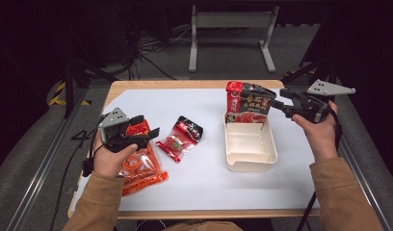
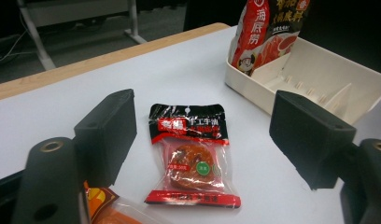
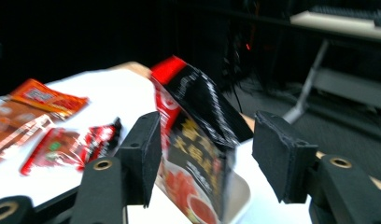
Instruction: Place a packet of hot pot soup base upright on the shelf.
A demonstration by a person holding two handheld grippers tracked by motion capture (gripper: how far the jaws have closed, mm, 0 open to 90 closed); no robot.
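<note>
- Standing upright in the far end of the cream plastic divided tray (image 1: 250,147): a tall black-and-red printed pouch (image 1: 249,102), leaning against the far wall.
- Right gripper (image 1: 280,103) level with the pouch's upper right edge, jaws spread and released, the pouch between them in the right gripper view (image 3: 198,144) with a gap on the right side; no pad seen pressing.
- Left gripper (image 1: 142,132) over the near left of the white table sheet (image 1: 194,183), jaws wide apart, grasping nothing.
- Lying flat ahead of the left jaws: a small clear sachet with black top and red bottom band (image 2: 191,156), well apart from the tray.
- Under the left hand (image 1: 110,156): a large orange-red clear packet (image 1: 141,168), partly hidden by gripper and hand.
- Open sheet between sachet and tray; nothing in the way.
- Beyond the table: a grey metal stand (image 1: 230,29) and dark cables on the floor.
</note>
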